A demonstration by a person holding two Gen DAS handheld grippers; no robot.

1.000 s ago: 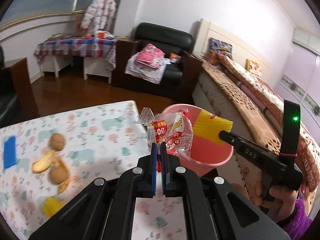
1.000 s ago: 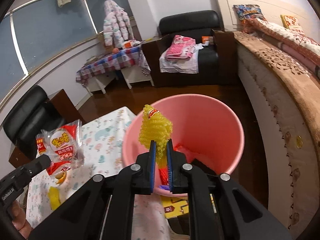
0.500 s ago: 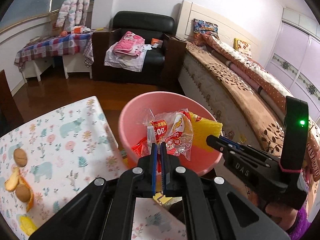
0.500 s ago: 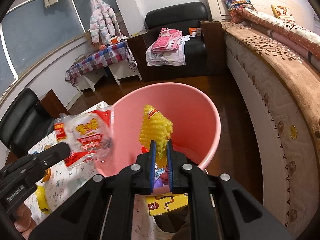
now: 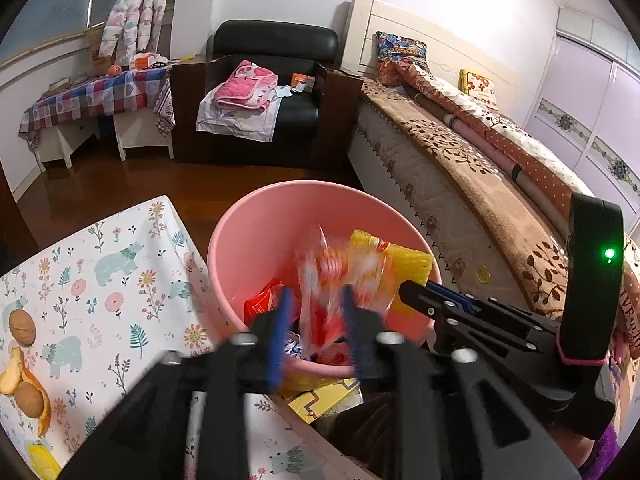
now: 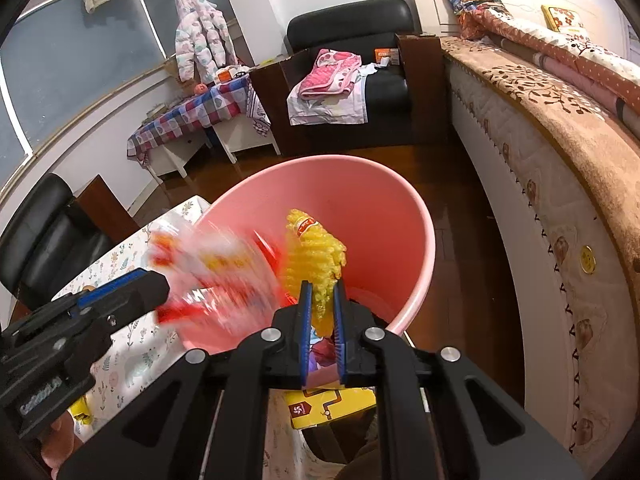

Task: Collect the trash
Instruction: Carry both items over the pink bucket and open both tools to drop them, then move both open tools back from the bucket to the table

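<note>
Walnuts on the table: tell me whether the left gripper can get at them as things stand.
Probably yes. The walnuts lie in the open on the table, with nothing over them. The left gripper is opening over the bin, the blurred wrapper between its jaws, so it would have to swing back.

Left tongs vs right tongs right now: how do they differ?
Left tongs are opening, the blurred snack wrapper dropping free between them; right tongs are clamped on the yellow foam net. Left look motion-blurred, right sharp. Both sit over the pink bin.

Smooth pink plastic bin (image 5: 256,240)
</note>
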